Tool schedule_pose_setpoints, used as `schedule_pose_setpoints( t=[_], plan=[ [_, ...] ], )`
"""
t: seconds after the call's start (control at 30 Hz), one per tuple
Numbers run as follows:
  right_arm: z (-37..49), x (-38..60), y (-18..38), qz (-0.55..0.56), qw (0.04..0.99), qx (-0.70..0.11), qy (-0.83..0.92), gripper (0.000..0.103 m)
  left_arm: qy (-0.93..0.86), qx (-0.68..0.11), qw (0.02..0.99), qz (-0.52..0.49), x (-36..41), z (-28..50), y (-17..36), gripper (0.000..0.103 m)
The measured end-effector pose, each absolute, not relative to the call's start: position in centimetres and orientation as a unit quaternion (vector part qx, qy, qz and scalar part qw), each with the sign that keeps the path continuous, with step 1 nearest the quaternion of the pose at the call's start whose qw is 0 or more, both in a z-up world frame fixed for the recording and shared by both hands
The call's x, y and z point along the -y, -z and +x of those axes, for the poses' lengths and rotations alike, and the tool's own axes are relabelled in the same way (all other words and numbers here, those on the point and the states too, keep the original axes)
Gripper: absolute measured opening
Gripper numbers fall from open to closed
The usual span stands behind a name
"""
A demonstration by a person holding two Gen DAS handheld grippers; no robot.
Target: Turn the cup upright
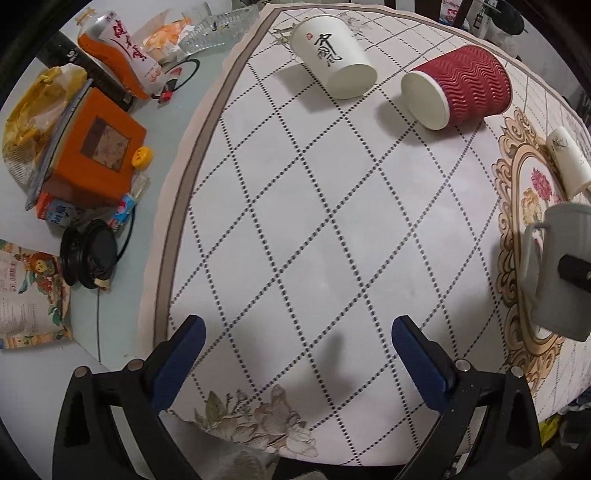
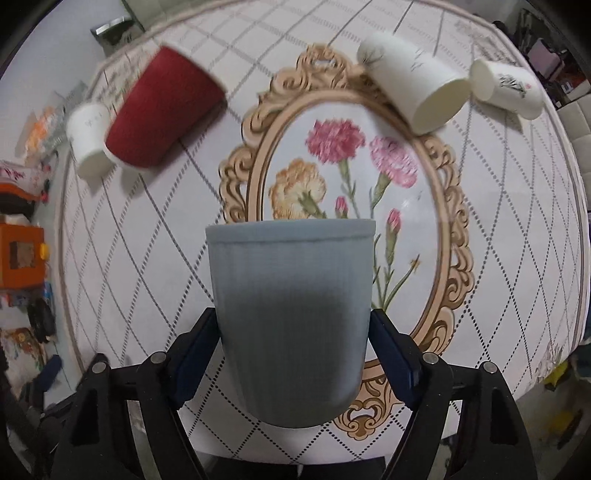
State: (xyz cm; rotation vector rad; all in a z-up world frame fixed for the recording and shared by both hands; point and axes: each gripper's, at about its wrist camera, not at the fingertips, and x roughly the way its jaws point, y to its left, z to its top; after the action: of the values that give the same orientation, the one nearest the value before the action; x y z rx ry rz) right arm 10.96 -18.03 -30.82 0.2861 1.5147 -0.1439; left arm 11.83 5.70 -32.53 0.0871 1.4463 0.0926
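Note:
My right gripper (image 2: 295, 350) is shut on a grey-blue mug (image 2: 291, 314), held above the table with its rim pointing away from the camera. The mug with its white handle also shows at the right edge of the left wrist view (image 1: 561, 269). My left gripper (image 1: 299, 354) is open and empty above the checked tablecloth (image 1: 295, 221). A red ribbed paper cup (image 1: 461, 88) and a white paper cup with black writing (image 1: 328, 55) lie on their sides ahead of it. The red cup (image 2: 162, 107) also shows in the right wrist view.
Two more white paper cups (image 2: 417, 81) (image 2: 506, 88) lie on their sides at the far right of the cloth, and another (image 2: 88, 136) beside the red cup. Left of the cloth stand an orange box (image 1: 96, 155), snack bags, a glass dish (image 1: 218, 29) and a black cable coil (image 1: 88, 254).

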Motion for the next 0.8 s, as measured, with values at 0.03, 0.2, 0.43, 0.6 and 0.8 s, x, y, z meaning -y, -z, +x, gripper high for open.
schedule_pose_setpoints(
  t=[0.03,0.2,0.43,0.6,0.8],
  plan=[
    [10.9,18.4,30.3,0.132,0.723,-0.675,0.066,0.083,-0.042,-0.661,0.748,0.038,-5.6,12.0,32.6,0.103],
    [11.4,19.9,27.8,0.123,0.778,-0.612,0.072,0.083,-0.037,-0.665,0.746,0.028,-4.8,13.1,33.1,0.103],
    [15.1,18.8,28.0,0.102,0.857,-0.498,0.084,0.083,-0.046,-0.661,0.747,0.046,-3.4,14.4,34.2,0.103],
    [16.5,17.6,30.8,0.073,0.882,-0.455,0.096,0.083,-0.043,-0.658,0.749,0.063,-2.5,14.6,34.7,0.103],
    [13.4,17.2,32.0,0.062,0.891,-0.441,0.091,0.083,-0.031,-0.651,0.754,0.075,-2.3,13.7,34.2,0.103]
  ],
)
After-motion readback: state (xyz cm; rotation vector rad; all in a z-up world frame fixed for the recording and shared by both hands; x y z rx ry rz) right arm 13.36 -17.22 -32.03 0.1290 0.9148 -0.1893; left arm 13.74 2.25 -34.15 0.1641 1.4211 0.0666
